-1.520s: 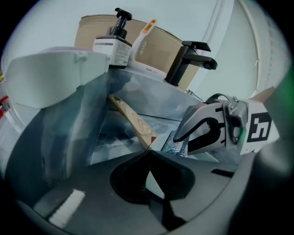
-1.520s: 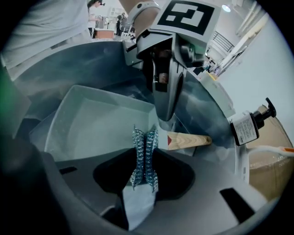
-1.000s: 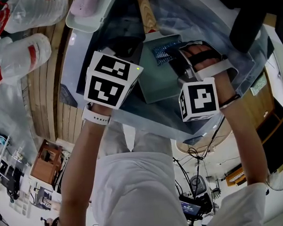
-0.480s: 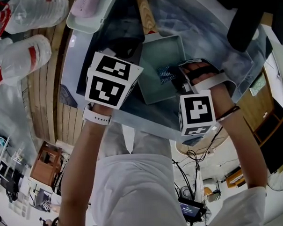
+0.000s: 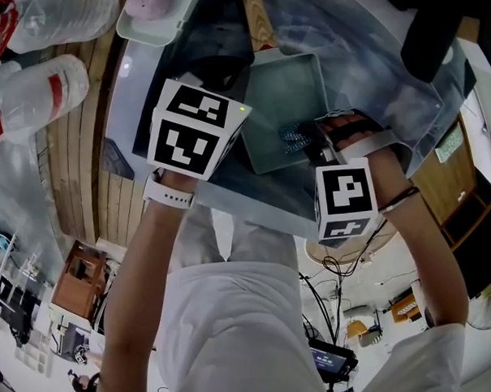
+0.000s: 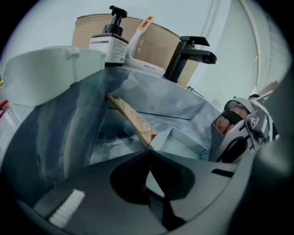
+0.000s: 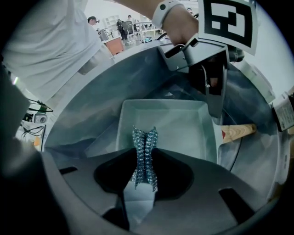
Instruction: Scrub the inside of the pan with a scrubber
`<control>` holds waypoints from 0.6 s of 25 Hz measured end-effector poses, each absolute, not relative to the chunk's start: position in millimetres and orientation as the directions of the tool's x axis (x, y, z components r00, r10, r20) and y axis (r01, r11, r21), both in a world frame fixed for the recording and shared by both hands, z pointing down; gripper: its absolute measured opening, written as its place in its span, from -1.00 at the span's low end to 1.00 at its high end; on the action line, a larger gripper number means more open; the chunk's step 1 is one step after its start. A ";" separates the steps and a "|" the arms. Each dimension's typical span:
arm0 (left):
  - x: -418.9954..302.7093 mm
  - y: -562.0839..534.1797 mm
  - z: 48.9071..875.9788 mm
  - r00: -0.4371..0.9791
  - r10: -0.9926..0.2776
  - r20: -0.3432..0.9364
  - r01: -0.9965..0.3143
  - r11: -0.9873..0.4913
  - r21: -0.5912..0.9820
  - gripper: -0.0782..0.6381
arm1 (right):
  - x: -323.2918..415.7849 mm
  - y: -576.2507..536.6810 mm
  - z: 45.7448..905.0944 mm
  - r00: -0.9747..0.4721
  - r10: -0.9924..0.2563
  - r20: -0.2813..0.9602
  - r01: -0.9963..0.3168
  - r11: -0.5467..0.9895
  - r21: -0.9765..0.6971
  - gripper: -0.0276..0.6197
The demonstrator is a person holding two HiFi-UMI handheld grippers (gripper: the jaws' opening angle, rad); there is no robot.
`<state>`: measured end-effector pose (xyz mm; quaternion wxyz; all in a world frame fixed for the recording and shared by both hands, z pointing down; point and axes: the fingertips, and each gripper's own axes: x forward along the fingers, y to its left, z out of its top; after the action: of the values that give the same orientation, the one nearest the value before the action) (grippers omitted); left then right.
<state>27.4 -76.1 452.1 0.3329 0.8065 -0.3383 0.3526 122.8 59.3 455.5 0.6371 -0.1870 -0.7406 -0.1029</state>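
Note:
A square pale-green pan (image 5: 280,100) with a wooden handle (image 5: 256,20) lies in the grey sink (image 5: 131,90). My left gripper (image 5: 234,79) is shut on the pan's rim beside the handle; in the left gripper view its jaws (image 6: 148,158) meet on the pan's (image 6: 181,147) corner below the handle (image 6: 131,117). My right gripper (image 5: 306,141) is shut on a blue metallic scrubber (image 5: 292,137) at the pan's near edge. In the right gripper view the scrubber (image 7: 145,142) sticks out of the gripper (image 7: 144,158) over the pan's floor (image 7: 179,124).
A black faucet (image 6: 186,55), a pump bottle (image 6: 109,43) and a brush (image 6: 140,32) stand behind the sink. A white tray (image 5: 152,20) sits on the sink's far-left edge. Plastic bottles (image 5: 38,94) lie on the wooden floor at left.
My right gripper has drawn the scrubber across the pan from its far side to the near edge. The left gripper keeps its hold on the pan.

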 end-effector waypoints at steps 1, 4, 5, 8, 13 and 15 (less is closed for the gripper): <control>27.1 -76.1 452.1 0.524 -0.309 0.794 -0.780 -0.549 0.301 -0.77 | 123.2 61.9 455.6 -0.111 0.168 0.979 0.397 0.911 -0.111 -0.59; 26.4 -76.2 452.3 0.524 -0.308 0.794 -0.780 -0.549 0.301 -0.77 | 125.9 73.2 455.7 -0.091 0.249 0.964 0.365 0.909 -0.201 -0.59; 26.5 -76.3 452.6 0.523 -0.308 0.795 -0.780 -0.549 0.300 -0.77 | 126.8 75.5 455.7 -0.090 0.265 0.960 0.360 0.908 -0.217 -0.59; 26.7 -76.6 452.9 0.520 -0.311 0.795 -0.782 -0.548 0.297 -0.76 | 128.0 76.4 454.9 -0.089 0.266 0.960 0.365 0.905 -0.217 -0.59; 26.5 -76.2 452.3 0.519 -0.314 0.795 -0.781 -0.553 0.292 -0.77 | 129.2 79.2 449.4 -0.076 0.265 0.961 0.381 0.899 -0.218 -0.59; 26.1 -76.1 452.6 0.521 -0.314 0.794 -0.781 -0.551 0.294 -0.76 | 130.5 81.5 444.4 -0.076 0.267 0.961 0.386 0.896 -0.218 -0.59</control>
<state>26.1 -76.1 452.6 0.3307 0.8068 -0.3393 0.3529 130.5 81.5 444.4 0.6422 -0.2228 -0.7320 -0.0464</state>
